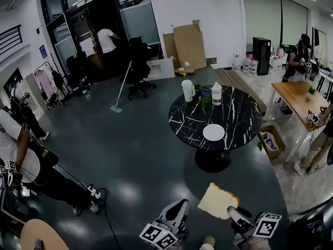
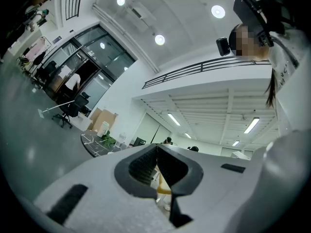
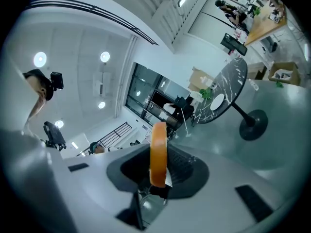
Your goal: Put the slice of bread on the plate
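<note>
Head view: we see the slice of bread (image 1: 218, 201) pinched in the right hand-held gripper (image 1: 232, 215), over the floor and well short of the bench (image 1: 237, 111). The plate (image 1: 213, 133), by the bench's near edge, lies empty, so we judge that carrying and placing are left. The left hand-held gripper (image 1: 178, 207) is pressed together on nothing

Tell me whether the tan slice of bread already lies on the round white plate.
No, the slice of bread is clamped in the right gripper, well short of the plate on the black table.
</note>
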Available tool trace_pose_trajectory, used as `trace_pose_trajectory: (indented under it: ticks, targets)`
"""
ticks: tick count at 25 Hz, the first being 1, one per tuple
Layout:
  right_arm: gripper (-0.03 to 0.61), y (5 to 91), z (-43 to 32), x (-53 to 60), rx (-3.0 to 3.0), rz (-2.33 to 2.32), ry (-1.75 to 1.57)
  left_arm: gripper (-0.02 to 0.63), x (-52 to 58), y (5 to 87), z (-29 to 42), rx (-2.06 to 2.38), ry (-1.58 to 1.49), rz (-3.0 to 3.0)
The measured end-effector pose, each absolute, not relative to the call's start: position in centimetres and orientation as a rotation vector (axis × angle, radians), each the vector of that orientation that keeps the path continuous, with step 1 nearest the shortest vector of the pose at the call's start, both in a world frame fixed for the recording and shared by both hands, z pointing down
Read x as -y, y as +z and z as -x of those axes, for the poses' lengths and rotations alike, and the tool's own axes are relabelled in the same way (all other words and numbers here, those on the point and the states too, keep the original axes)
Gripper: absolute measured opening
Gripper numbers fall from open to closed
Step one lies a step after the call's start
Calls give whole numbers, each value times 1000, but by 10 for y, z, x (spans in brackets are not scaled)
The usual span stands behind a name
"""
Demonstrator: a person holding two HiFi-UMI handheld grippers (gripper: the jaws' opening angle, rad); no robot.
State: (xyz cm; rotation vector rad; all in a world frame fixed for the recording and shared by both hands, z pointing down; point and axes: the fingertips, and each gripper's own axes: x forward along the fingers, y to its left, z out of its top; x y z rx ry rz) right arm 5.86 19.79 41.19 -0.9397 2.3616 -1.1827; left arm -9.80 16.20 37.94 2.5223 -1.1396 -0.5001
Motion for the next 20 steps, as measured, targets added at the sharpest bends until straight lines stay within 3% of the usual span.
trace_pose_trajectory:
  ticks: [20]
  targets:
    - [89, 413, -82, -142, -2332, 910, -1208, 8, -104, 383, 62, 1149, -438, -2563]
